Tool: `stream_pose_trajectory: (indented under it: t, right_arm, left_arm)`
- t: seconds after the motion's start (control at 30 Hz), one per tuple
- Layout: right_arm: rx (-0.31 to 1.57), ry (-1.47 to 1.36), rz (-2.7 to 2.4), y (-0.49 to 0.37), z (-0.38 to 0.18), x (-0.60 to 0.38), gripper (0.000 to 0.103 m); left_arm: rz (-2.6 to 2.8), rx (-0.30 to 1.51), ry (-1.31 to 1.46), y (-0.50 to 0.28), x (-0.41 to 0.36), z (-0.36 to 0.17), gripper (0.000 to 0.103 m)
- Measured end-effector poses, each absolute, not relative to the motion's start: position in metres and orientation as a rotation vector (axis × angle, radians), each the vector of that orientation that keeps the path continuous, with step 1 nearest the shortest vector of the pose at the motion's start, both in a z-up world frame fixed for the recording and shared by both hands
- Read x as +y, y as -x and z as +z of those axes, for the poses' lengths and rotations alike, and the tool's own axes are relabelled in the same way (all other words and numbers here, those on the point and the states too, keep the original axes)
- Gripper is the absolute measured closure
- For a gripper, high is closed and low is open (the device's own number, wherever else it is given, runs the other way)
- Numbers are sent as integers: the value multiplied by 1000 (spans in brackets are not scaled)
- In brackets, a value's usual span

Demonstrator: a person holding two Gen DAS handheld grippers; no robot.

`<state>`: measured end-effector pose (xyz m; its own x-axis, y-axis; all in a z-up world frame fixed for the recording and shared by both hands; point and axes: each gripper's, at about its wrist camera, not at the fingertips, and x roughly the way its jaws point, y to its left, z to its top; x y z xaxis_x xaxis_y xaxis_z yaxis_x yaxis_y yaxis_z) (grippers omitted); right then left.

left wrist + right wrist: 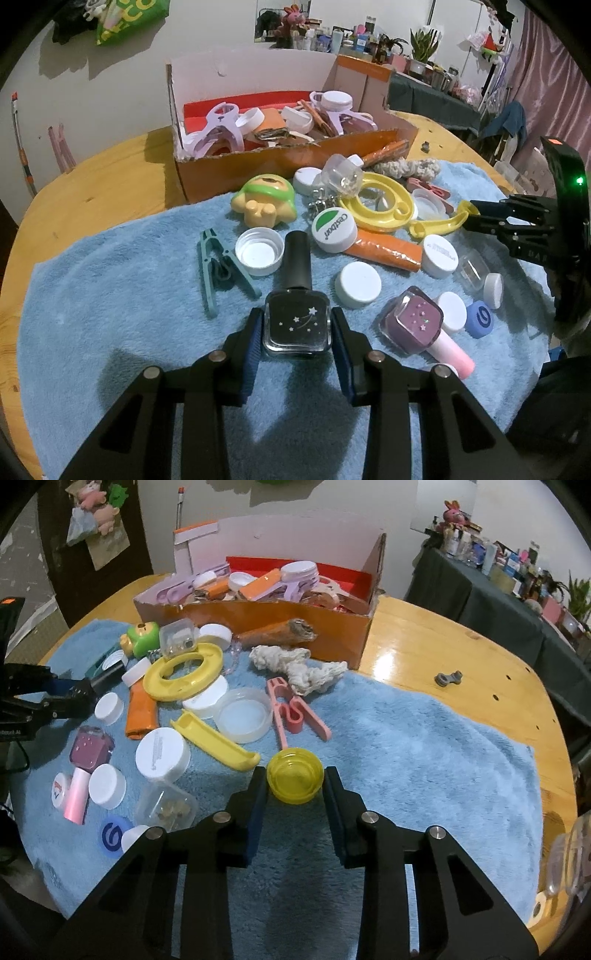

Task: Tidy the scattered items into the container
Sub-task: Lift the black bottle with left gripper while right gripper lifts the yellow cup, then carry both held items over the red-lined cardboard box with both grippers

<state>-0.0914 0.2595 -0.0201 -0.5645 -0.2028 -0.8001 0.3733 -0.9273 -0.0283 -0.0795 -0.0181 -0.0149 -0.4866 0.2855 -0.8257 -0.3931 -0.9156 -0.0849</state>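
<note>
Clamped hard at the bottom centre of the left wrist view: left gripper [295, 328], both blue pads pressed against the sides of the black square nail polish bottle [297, 325] with little stars on its glass, black cap pointing up the frame. Lying just right of it, a purple square nail polish bottle [412, 321] with a pink cap. Resting left of centre on the fluffy blue towel [110, 295], a teal plastic clothes peg [218, 269]. Sitting above the black bottle, an upturned white bottle cap [258, 251]. Farther up, a yellow plastic ring [376, 205] and a yellow and green toy figure [264, 205].

Over to the right wrist view: right gripper [295, 779] at lower centre, jaws squeezed onto the yellow round plastic cap [294, 775], open side up, down on the towel. Just above it, a pink plastic clothes peg [291, 710]; up and left, a yellow curved plastic handle piece [214, 740].

Standing at top centre on the wooden table [443, 642], the orange cardboard box [258, 624], already heaped with lilac clips and lids.
</note>
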Motion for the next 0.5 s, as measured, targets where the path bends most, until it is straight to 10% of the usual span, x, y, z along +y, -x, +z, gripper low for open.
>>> stream_pose_trajectory:
  t: [0.5]
  right_arm:
    - [252,-1154,-2521,82,14,255,74]
  left_arm:
    - [2466,137,1239,76,-23,9,65]
